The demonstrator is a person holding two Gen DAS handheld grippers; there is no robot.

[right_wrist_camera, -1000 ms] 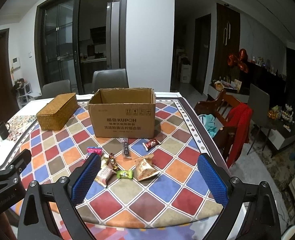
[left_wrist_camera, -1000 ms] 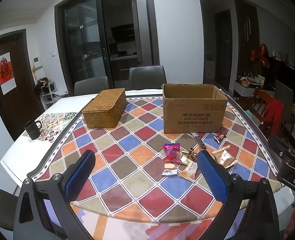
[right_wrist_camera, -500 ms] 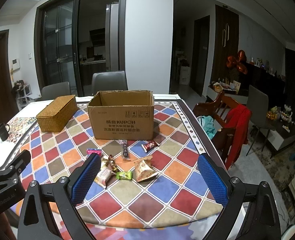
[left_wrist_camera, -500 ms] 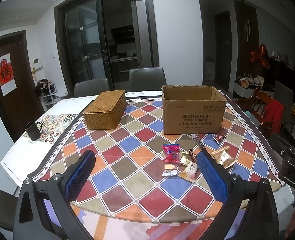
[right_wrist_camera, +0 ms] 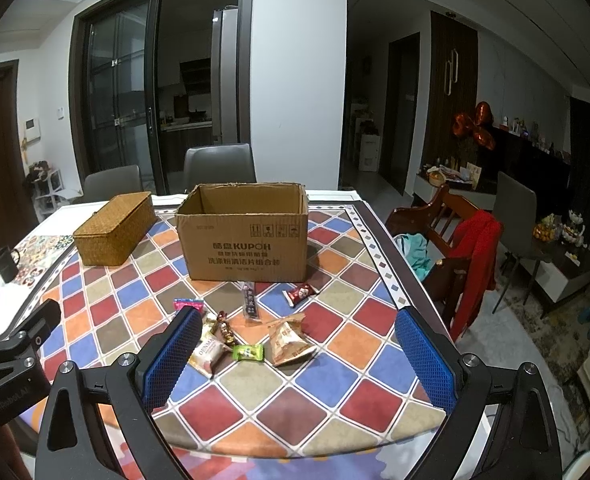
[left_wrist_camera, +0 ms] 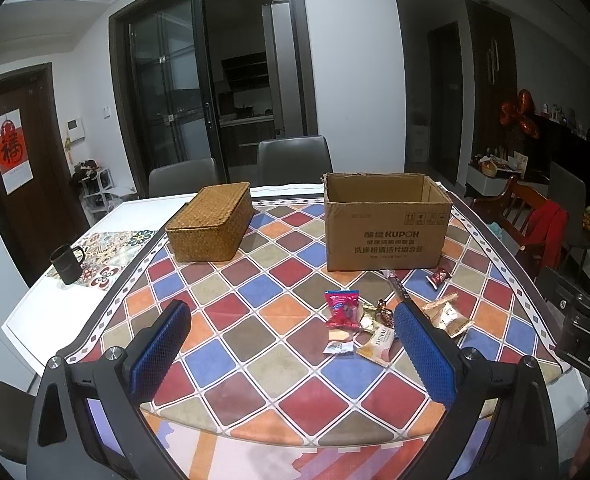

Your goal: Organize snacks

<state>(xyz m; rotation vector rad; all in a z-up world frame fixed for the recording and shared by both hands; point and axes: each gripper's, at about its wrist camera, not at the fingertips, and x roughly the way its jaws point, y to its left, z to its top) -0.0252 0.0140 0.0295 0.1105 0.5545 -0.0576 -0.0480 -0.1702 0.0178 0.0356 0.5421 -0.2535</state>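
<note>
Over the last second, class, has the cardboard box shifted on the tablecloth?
No. The box sits on the same checks of the tablecloth, with the dark stick snack at its front edge as before.

Home dining room, opening onto a living area. Dining table wearing a chequered multicolour cloth; grey upholstered chairs standing behind it; glass sliding doors showing a dark kitchen beyond. Red paper decoration hanging on a brown door; wooden chair carrying a red garment; sideboard displaying ornaments.
</note>
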